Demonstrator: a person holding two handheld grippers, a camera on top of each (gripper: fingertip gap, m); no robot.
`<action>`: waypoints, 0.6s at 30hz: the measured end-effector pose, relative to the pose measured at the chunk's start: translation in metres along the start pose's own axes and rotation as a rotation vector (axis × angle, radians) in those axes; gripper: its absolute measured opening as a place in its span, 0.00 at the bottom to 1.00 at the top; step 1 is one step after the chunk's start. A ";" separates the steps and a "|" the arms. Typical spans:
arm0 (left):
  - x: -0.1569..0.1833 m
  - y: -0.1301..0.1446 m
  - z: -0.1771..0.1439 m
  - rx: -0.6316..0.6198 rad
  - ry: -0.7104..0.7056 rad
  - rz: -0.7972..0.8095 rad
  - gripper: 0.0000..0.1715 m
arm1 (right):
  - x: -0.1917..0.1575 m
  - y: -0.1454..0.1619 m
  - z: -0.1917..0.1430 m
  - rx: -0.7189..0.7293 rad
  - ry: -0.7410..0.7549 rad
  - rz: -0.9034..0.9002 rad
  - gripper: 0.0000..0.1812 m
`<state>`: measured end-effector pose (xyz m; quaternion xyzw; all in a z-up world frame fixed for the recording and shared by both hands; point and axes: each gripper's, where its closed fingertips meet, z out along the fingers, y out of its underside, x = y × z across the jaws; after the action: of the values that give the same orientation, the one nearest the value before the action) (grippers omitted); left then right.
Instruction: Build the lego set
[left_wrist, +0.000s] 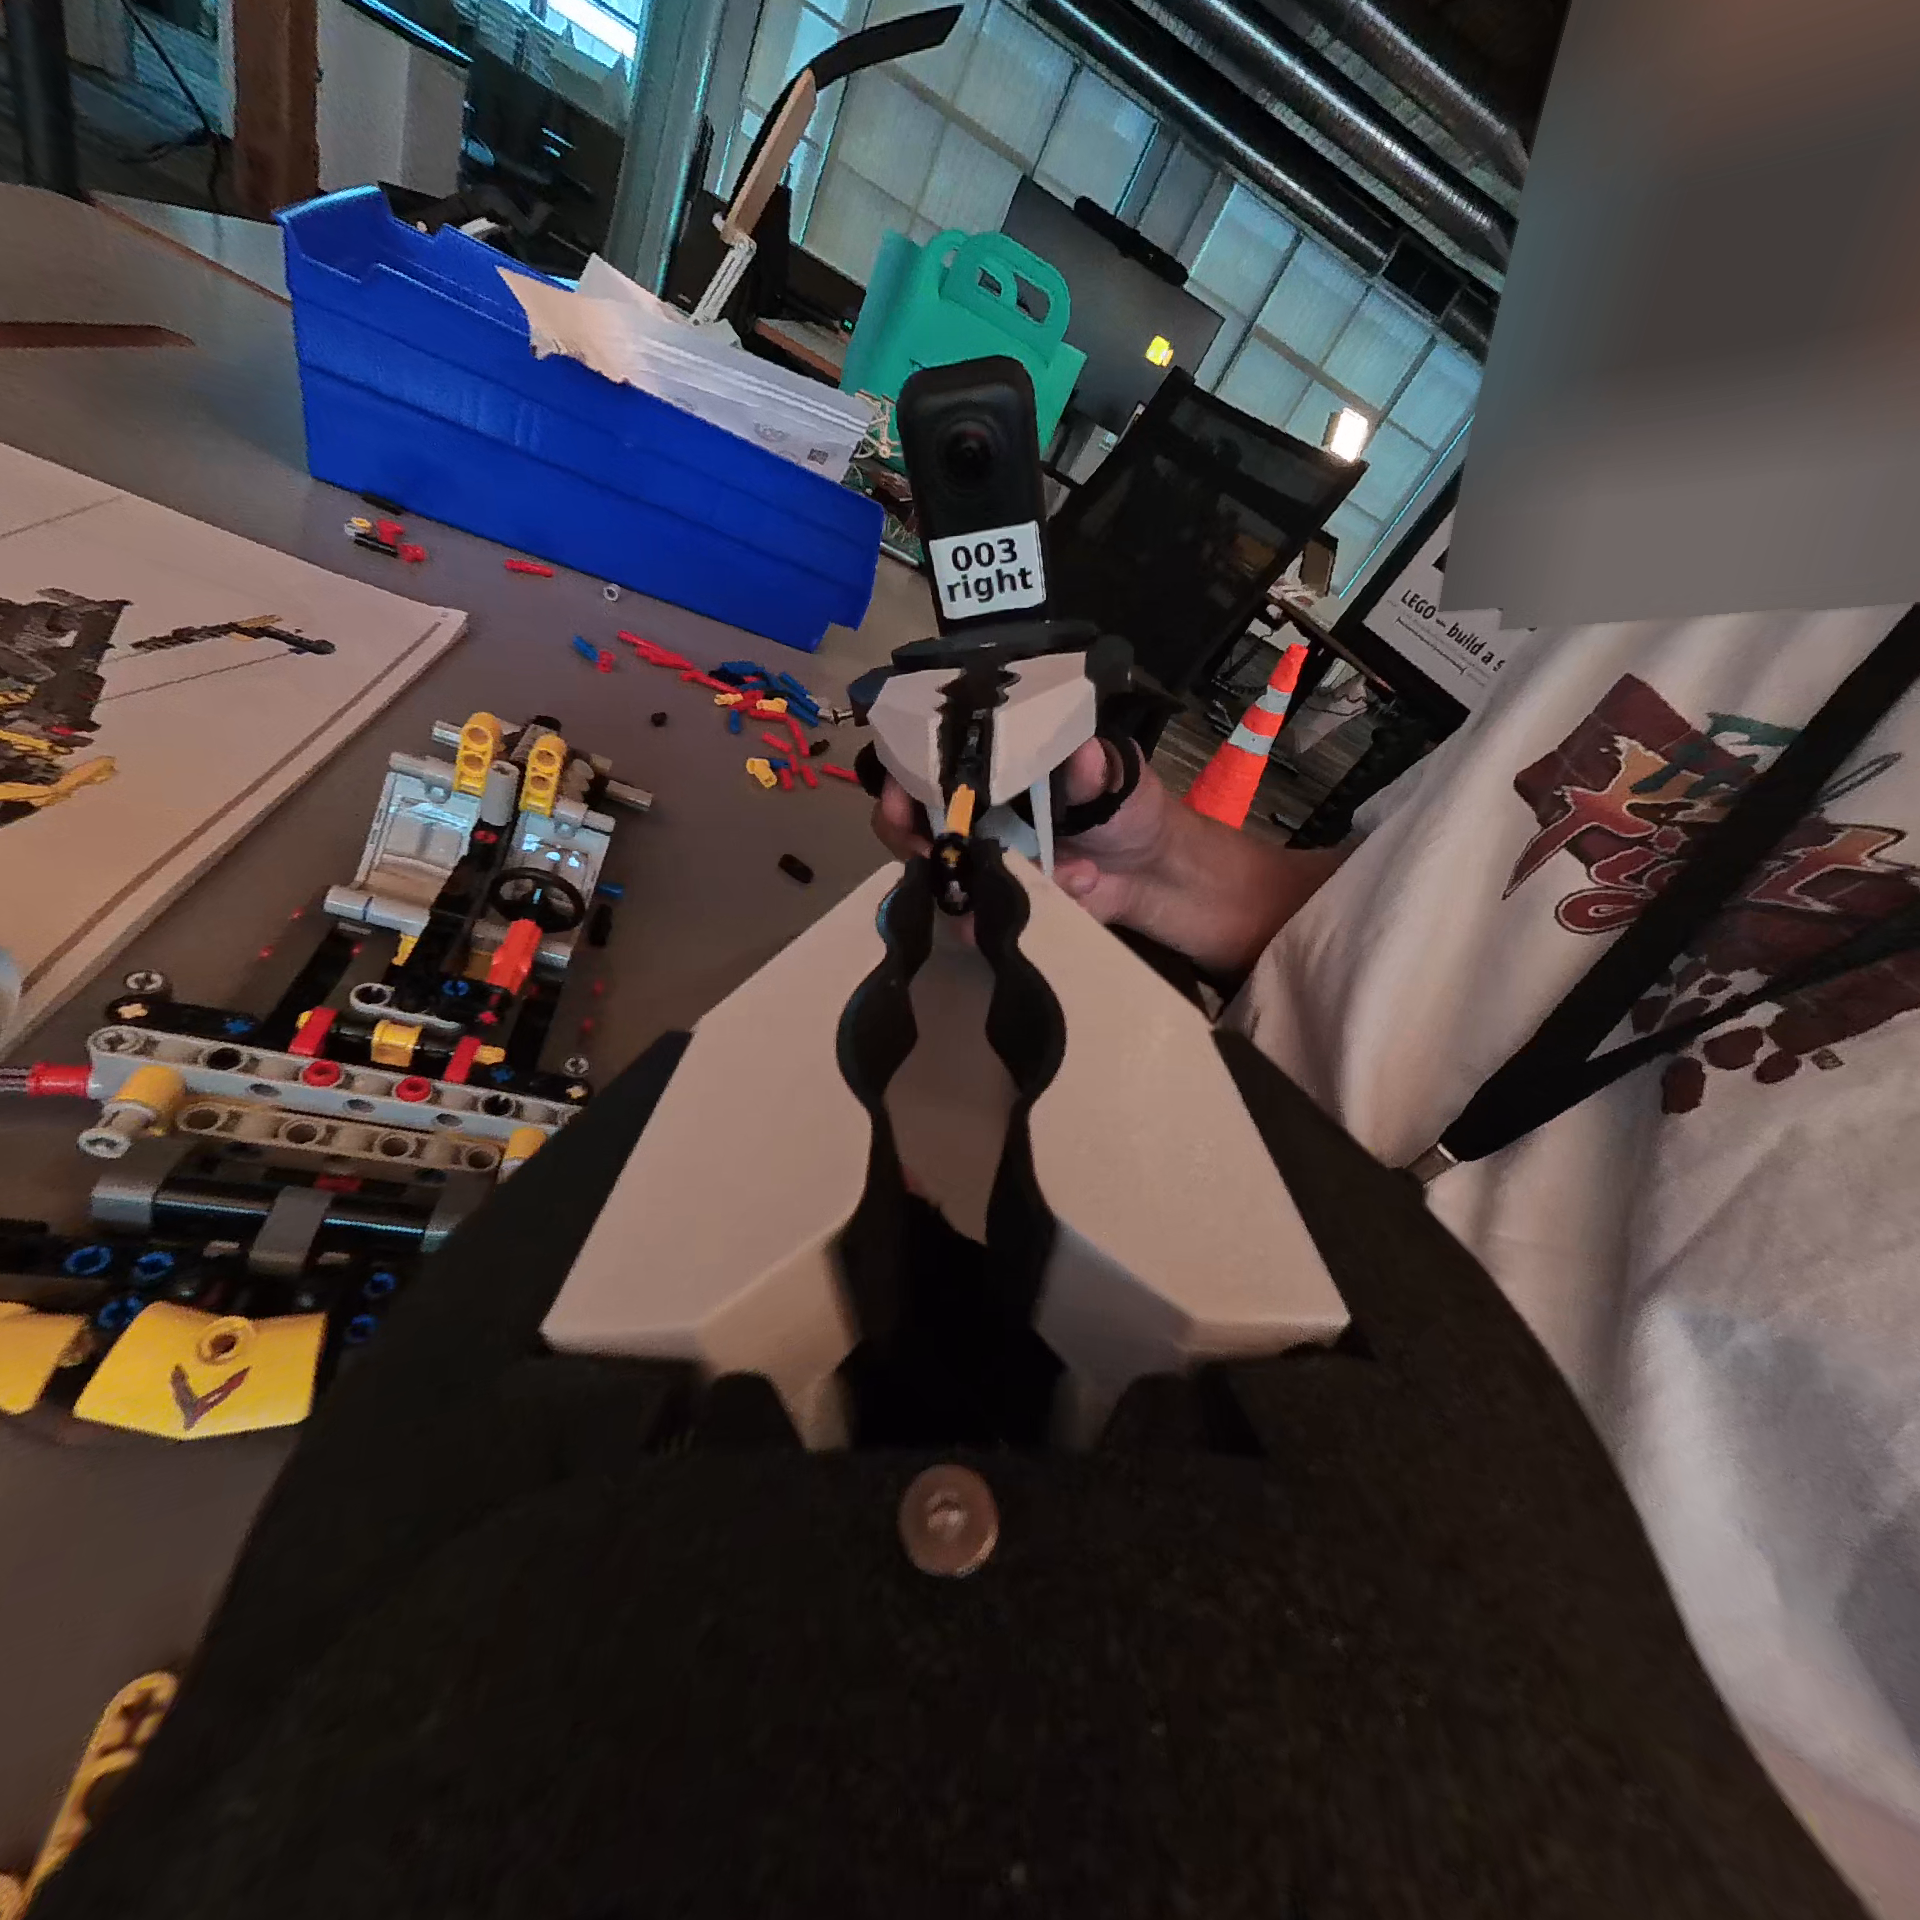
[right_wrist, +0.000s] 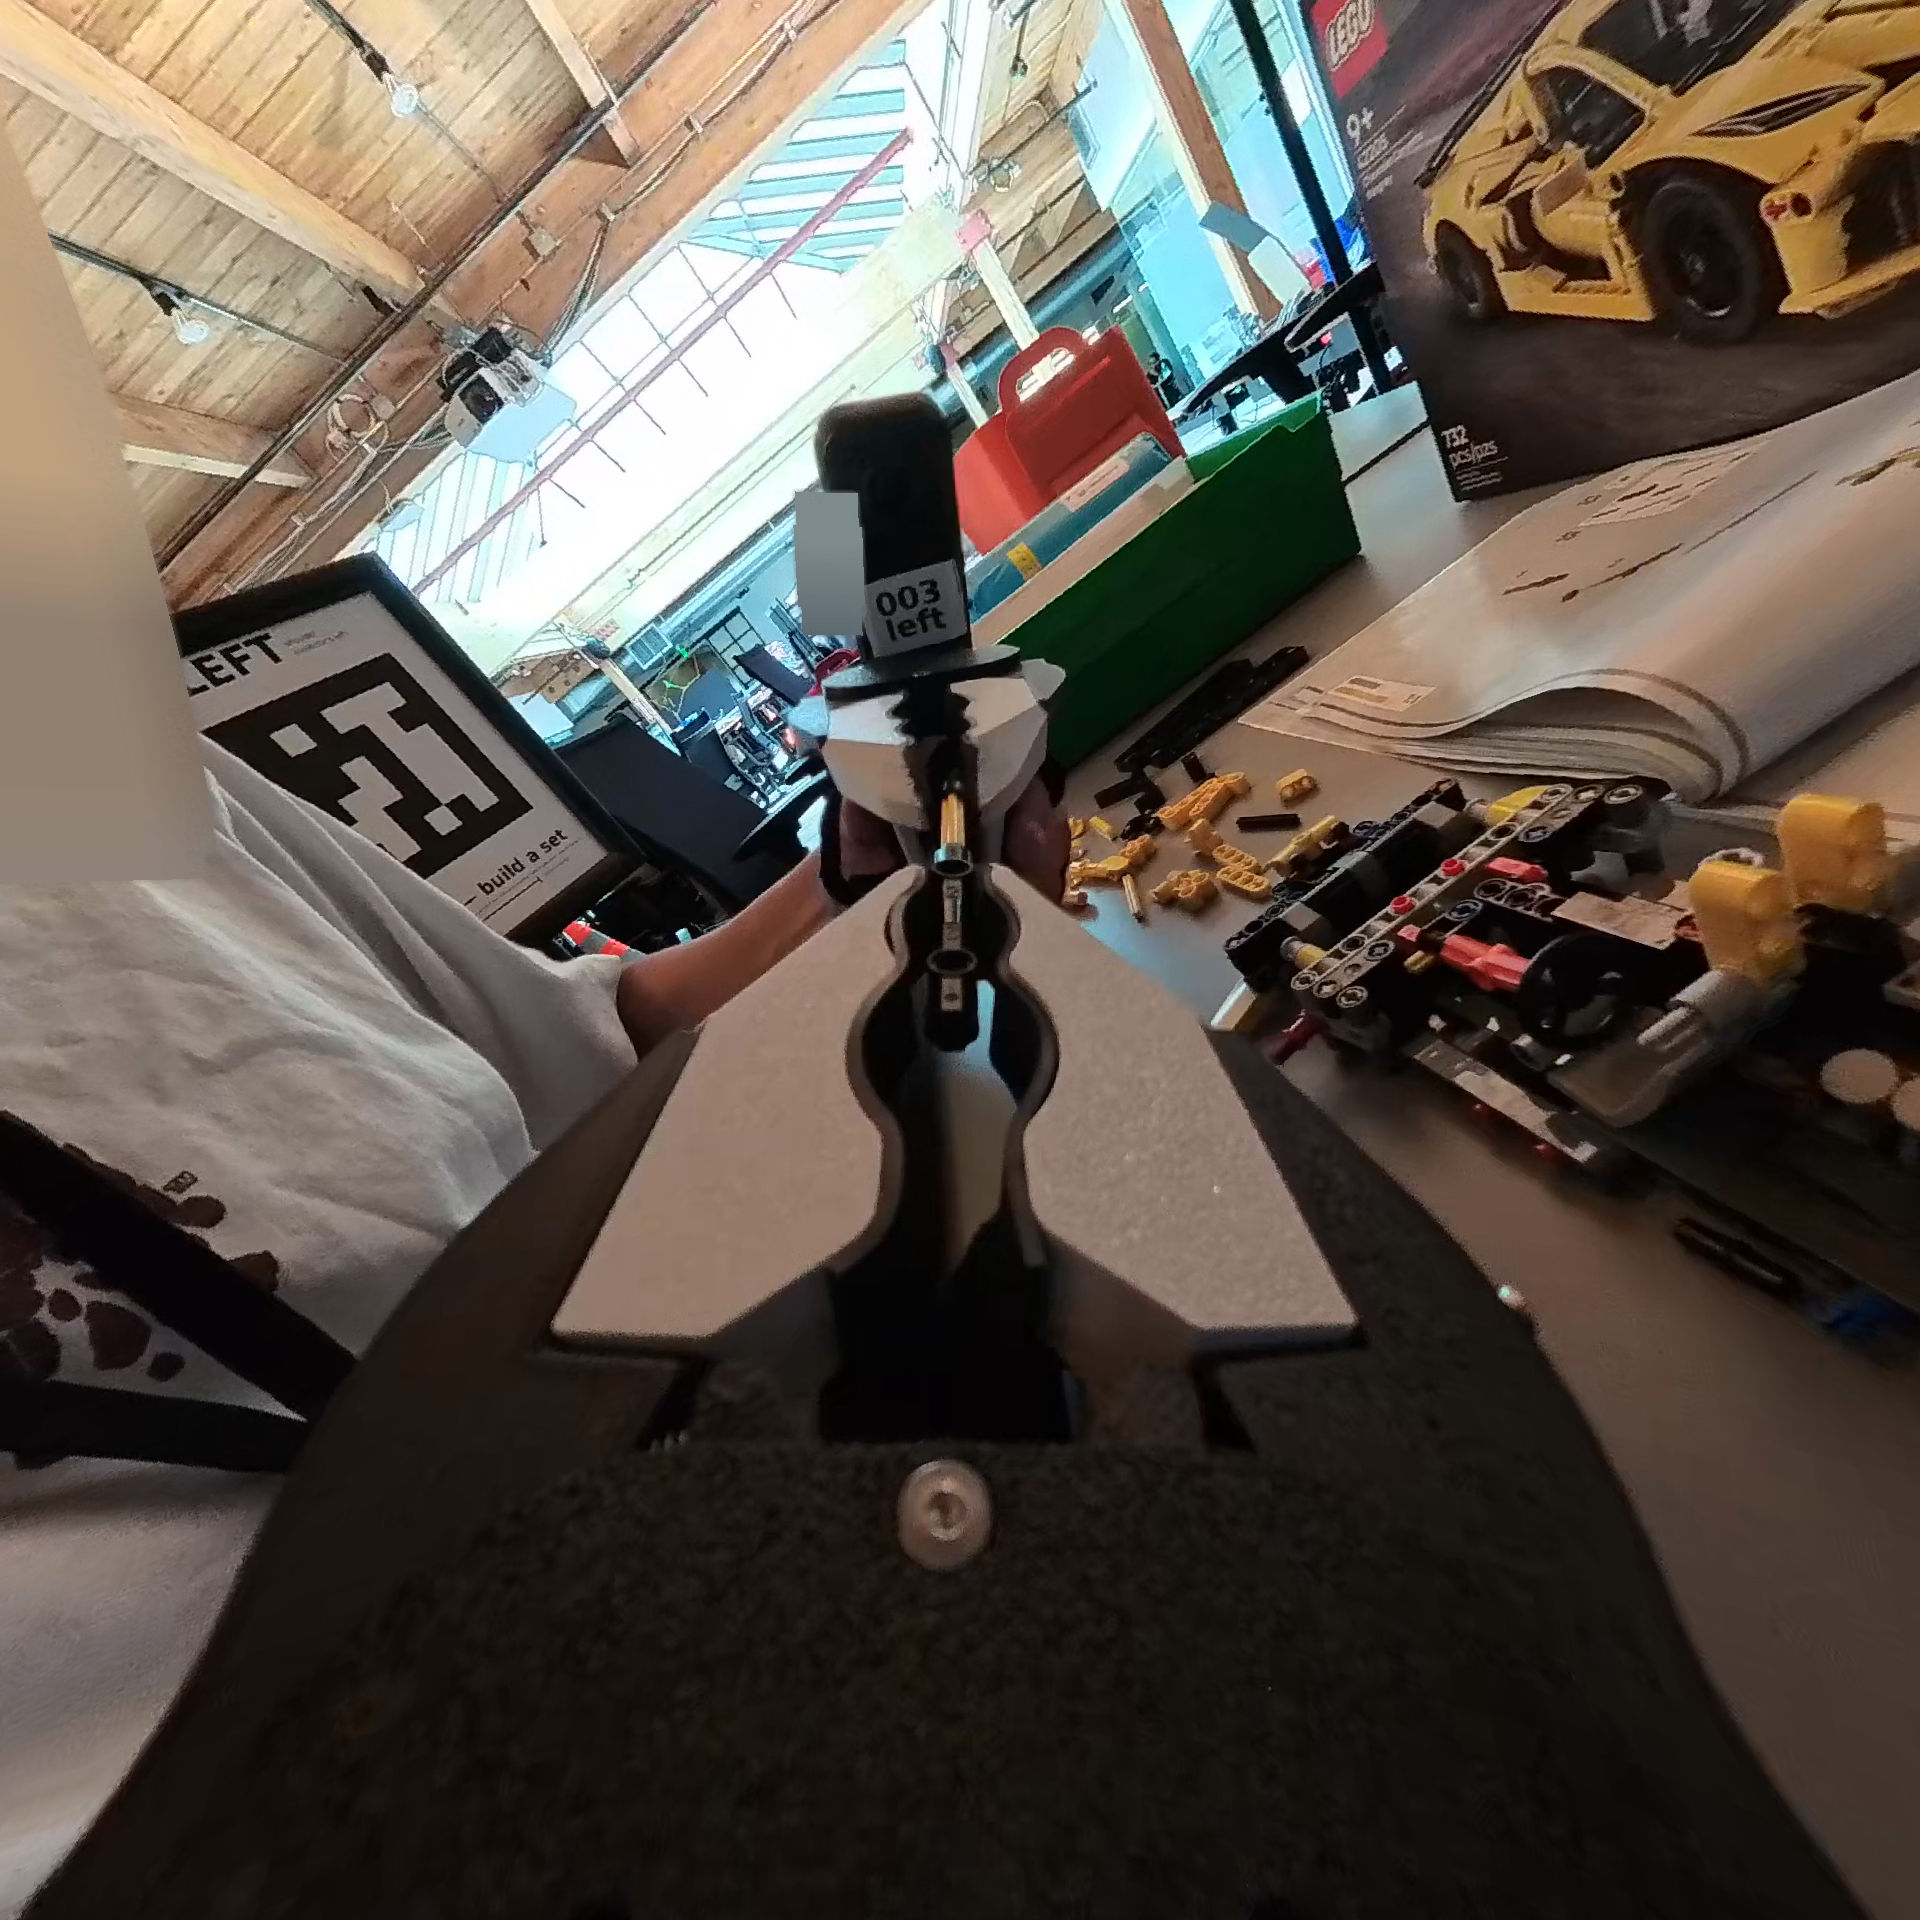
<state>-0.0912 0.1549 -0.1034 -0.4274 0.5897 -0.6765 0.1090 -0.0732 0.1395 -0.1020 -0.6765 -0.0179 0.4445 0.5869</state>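
Note:
My left gripper (left_wrist: 951, 894) and right gripper (right_wrist: 951, 883) meet tip to tip in the air in front of a person's white shirt (left_wrist: 1610, 1039). The right gripper is shut on a thin black beam with holes (right_wrist: 951, 961). A short yellow axle (right_wrist: 951, 821) runs from the beam's far end into the left gripper (right_wrist: 940, 764). In the left wrist view the left gripper is shut on the near end of the axle (left_wrist: 961, 810), where a small black piece sits; the right gripper (left_wrist: 971, 769) is opposite. The part-built car chassis (left_wrist: 416, 987) lies on the table, also in the right wrist view (right_wrist: 1507, 966).
An open instruction booklet (left_wrist: 208, 675) lies beyond the chassis. A blue bin (left_wrist: 571, 447) stands at the back, with loose red and blue pins (left_wrist: 758, 707) before it. Yellow pieces (right_wrist: 1205, 842), a green bin (right_wrist: 1195, 582), the set's box (right_wrist: 1662, 260) and a yellow panel (left_wrist: 197, 1371) also show. My two grippers' fingertips are within a few centimetres of each other.

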 end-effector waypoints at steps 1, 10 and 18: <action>0.001 0.001 -0.001 -0.005 0.007 0.012 0.03 | -0.001 0.001 0.000 -0.006 -0.004 -0.002 0.03; 0.013 0.017 -0.006 -0.112 0.049 0.110 0.03 | -0.009 0.016 0.004 -0.096 -0.051 -0.031 0.03; 0.014 0.031 -0.008 -0.224 0.053 0.150 0.03 | -0.010 0.028 0.008 -0.177 -0.040 -0.107 0.03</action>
<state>-0.1165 0.1428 -0.1246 -0.3739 0.6945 -0.6073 0.0952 -0.0983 0.1320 -0.1178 -0.7146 -0.1050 0.4228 0.5473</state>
